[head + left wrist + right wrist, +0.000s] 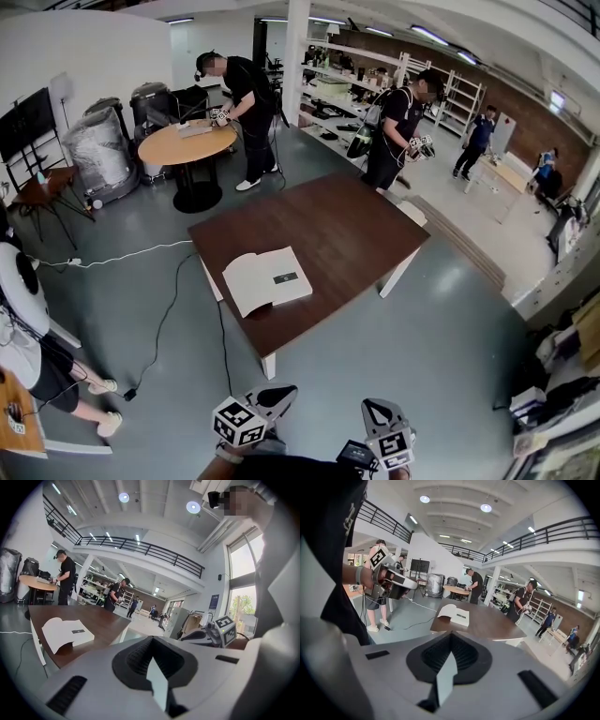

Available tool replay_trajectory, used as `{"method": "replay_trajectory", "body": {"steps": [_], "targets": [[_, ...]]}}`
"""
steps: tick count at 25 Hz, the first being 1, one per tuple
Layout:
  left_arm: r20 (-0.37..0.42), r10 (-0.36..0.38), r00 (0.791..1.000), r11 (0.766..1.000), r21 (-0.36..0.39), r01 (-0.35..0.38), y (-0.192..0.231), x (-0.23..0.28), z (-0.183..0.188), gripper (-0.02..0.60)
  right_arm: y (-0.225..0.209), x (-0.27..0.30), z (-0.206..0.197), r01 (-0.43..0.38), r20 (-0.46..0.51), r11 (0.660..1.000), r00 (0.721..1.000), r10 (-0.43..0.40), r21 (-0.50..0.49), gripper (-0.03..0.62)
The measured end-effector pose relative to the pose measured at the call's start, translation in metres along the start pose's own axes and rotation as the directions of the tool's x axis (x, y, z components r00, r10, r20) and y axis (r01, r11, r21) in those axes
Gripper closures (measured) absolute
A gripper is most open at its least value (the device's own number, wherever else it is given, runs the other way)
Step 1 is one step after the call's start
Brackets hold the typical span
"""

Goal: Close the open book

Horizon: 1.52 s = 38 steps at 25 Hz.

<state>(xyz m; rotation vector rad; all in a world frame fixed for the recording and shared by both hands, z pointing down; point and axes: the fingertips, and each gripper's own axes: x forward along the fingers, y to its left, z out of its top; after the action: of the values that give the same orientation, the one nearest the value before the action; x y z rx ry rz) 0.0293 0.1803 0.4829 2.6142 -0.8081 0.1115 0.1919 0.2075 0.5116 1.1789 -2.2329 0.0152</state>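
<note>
A white book (267,279) lies open near the front left corner of the dark brown table (347,230), with a small dark label on its right half. Both grippers are at the bottom of the head view, over the floor and short of the table. My left gripper (277,396) is shut and empty, and my right gripper (379,411) is likewise shut and empty. The left gripper view has the book (63,632) ahead on the left, beyond its shut jaws (153,662), with the right gripper (220,632) off to the right. In the right gripper view the book (454,613) lies ahead past the shut jaws (447,663), and the left gripper (389,581) is at the left.
A white cable (122,255) and a black cable (159,328) run across the grey floor left of the table. A person (239,112) works at a round wooden table (186,145). Another person (394,131) stands behind the brown table. Shelves (347,84) line the back.
</note>
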Motion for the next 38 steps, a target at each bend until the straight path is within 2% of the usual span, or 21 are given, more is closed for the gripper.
{"method": "replay_trajectory", "body": {"steps": [8,25,31,38], "targets": [[-0.005,-0.052,0.999,0.999,-0.014,0.052,0.021,0.012,0.011,0.58,-0.008,0.027,0.011,0.012,-0.007,1.0,1.0,-0.012,0.01,0.606],[0.003,-0.067,0.998,0.997,-0.038,0.067,0.064,-0.007,0.02,0.58,0.003,0.066,0.04,0.022,0.006,1.0,1.0,-0.022,0.01,0.606],[-0.005,-0.076,0.997,0.995,-0.064,0.075,0.079,-0.012,0.01,0.58,0.017,0.074,0.031,0.024,-0.018,0.999,1.0,-0.024,0.027,0.606],[-0.006,-0.081,0.997,0.992,-0.101,0.08,0.083,-0.002,0.001,0.58,0.009,0.081,0.019,0.019,-0.038,0.999,0.999,-0.018,0.038,0.606]]}}
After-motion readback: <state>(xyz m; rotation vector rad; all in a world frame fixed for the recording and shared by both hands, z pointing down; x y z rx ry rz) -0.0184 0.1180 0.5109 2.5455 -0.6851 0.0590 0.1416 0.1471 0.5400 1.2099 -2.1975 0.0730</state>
